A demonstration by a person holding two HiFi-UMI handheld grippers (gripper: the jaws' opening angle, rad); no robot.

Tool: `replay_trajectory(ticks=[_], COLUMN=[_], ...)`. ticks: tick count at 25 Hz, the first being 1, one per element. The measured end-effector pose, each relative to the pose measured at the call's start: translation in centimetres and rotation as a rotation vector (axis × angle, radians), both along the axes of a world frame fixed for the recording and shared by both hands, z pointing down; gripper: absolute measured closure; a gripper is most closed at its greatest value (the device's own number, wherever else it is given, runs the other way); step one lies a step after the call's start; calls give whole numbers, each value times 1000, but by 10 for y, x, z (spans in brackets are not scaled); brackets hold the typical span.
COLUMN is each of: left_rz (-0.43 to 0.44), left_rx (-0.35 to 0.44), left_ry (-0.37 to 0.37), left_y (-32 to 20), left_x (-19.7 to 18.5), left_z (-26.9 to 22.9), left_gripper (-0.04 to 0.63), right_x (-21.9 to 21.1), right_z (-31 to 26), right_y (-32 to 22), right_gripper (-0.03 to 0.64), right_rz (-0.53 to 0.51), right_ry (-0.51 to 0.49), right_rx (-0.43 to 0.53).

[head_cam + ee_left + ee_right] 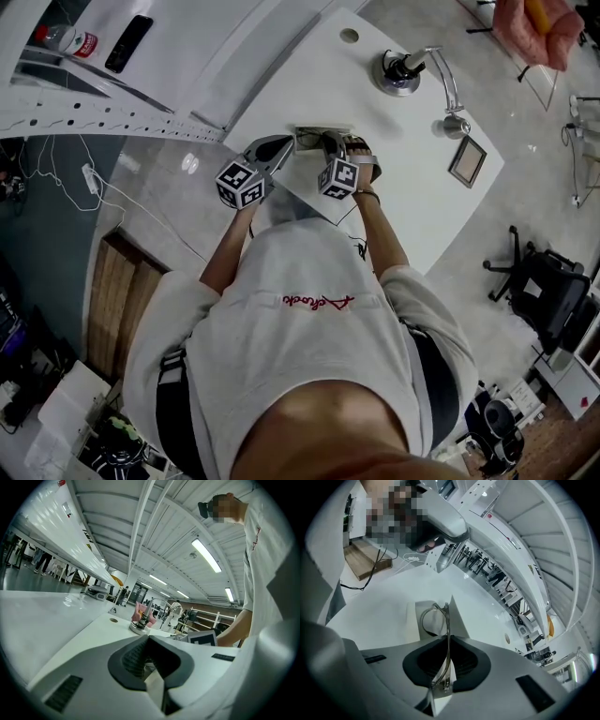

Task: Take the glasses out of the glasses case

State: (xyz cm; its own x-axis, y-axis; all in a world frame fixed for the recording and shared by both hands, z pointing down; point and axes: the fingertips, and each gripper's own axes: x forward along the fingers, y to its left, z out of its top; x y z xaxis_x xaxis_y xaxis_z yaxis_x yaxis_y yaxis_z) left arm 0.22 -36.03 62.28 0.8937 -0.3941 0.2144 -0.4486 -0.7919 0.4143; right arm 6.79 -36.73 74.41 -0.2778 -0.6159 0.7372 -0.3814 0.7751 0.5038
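**Glasses pinched, half clear of the case**

The right tongs [447, 641] are closed on the thin metal frame of the glasses [446, 618], which run out from between the pads towards the open pale case [412, 618] on the white worktop [379, 602]. The far end of the glasses, with one lens ring showing, lies over the case's mouth. The left tongs [147, 639] have their jaws together, just beside the case in the head view. Whether they nip its edge does not show.

The glasses look light, springy and easy to bend. The wire is slim and smooth, so it may twist or slip in the pads if pulled hard. The lenses would scratch or smear. The best hold is probably on the frame near a hinge or the bridge, never on the glass. The case is light too and would likely drag along unless it is steadied.

Seen edge-on, the glasses appear folded. Their long axis runs straight along the right tongs' line, one end in the pads and the other pointing into the case.
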Motion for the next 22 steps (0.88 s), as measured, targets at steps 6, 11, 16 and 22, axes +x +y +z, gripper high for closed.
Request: replay_trajectory(ticks=[6,11,16,22], left_rz=[10,13,19,28], left_rx=[4,14,37,65], left_ry=[2,4,18,25], left_y=[2,5,7,13], left_x=[2,0,2,2], left_z=[-1,-4,-14,-21], left_gripper=[606,606,606,606], right_x=[3,5,10,19], right_z=[-17,-35,-61,-91], right_y=[-1,2,-1,-8], right_gripper=[589,589,589,589], right_rz=[-15,-15,63,280], right_ry=[29,31,-63,-384], right_rx=[67,120,152,137])
